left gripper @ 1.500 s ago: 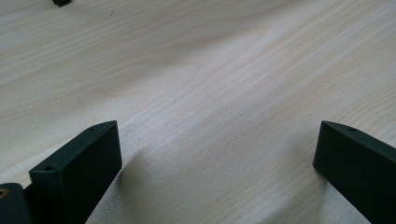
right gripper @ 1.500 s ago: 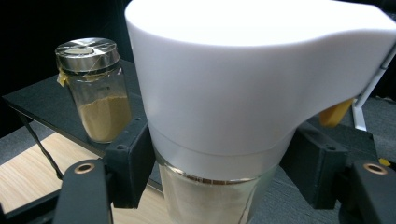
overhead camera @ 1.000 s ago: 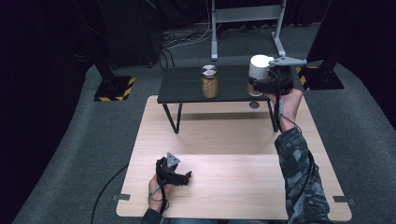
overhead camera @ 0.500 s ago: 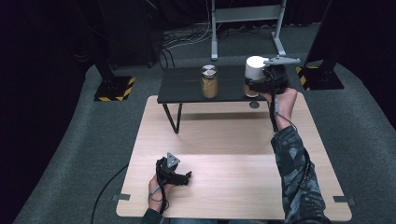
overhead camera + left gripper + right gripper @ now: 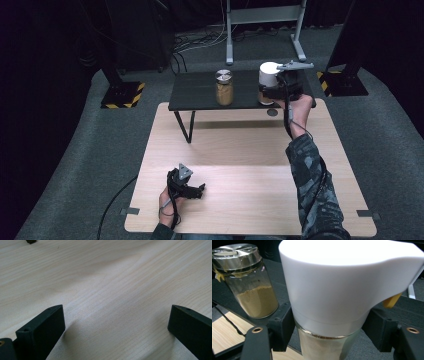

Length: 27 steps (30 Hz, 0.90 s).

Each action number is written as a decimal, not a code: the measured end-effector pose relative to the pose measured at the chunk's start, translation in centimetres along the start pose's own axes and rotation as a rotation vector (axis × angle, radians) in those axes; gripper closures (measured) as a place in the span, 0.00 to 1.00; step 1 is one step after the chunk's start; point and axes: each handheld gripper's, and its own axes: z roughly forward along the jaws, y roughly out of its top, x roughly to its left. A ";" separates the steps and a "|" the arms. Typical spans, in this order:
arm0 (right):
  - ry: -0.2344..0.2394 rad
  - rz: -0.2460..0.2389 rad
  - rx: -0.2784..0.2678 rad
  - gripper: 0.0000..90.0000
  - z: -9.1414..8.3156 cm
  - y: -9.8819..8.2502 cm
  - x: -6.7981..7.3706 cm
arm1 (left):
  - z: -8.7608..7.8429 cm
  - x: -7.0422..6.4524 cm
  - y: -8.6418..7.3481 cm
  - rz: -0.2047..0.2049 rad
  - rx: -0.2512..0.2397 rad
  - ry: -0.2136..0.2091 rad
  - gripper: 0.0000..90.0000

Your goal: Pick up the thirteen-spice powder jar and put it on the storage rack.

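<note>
Dark carpeted room, light wooden table (image 5: 240, 150) with a low black table (image 5: 200, 92) at its far edge; right claw (image 5: 272, 92) clamped on a white-capped glass jar (image 5: 332, 297) at the black table's right end, jaws pressing both sides; jar upright; second jar with metal lid and brown powder (image 5: 224, 87) stands well apart to its left; left claw (image 5: 192, 189) rests on the wooden table, jaws wide, nothing between them.
</note>
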 end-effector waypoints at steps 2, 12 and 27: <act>-0.005 -0.004 0.003 0.33 0.2 0.0 0.1 | 0.0 0.0 0.0 0.000 0.000 0.000 0.01; -0.025 -0.006 -0.010 0.33 0.5 -0.8 0.4 | 0.0 0.0 0.0 0.001 0.001 -0.001 0.01; -0.019 -0.006 0.003 0.33 0.5 -0.4 0.3 | 0.0 0.0 0.0 0.000 0.001 -0.002 0.01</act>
